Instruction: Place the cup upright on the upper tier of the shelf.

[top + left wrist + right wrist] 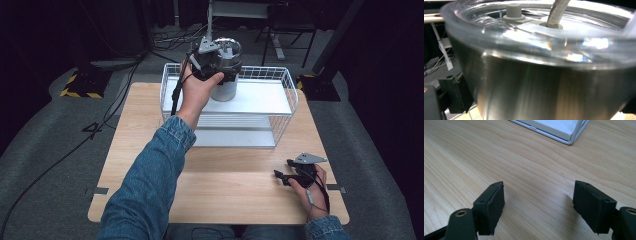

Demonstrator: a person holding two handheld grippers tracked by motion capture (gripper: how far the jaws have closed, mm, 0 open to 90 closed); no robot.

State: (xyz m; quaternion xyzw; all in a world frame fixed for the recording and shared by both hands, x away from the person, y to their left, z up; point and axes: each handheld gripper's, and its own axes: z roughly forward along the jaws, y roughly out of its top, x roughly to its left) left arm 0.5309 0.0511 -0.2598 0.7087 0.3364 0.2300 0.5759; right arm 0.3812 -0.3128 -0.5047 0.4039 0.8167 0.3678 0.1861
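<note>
Your left gripper [214,64] is clamped across the steel canister with the clear lid [226,75], jaws spread wide to span its body, and holds it on or just above the upper shelf of the white wire rack [260,102] at the table's far side. Carrying looks done; what seems left is to settle and release. Your right gripper [286,176] rests on the wooden table [225,185], jaws wide apart and empty.

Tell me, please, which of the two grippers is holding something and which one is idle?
The left gripper holds the steel pot with a clear lid over the white wire rack's upper shelf. The right gripper rests near the wooden table, jaws open with nothing between them.
</note>
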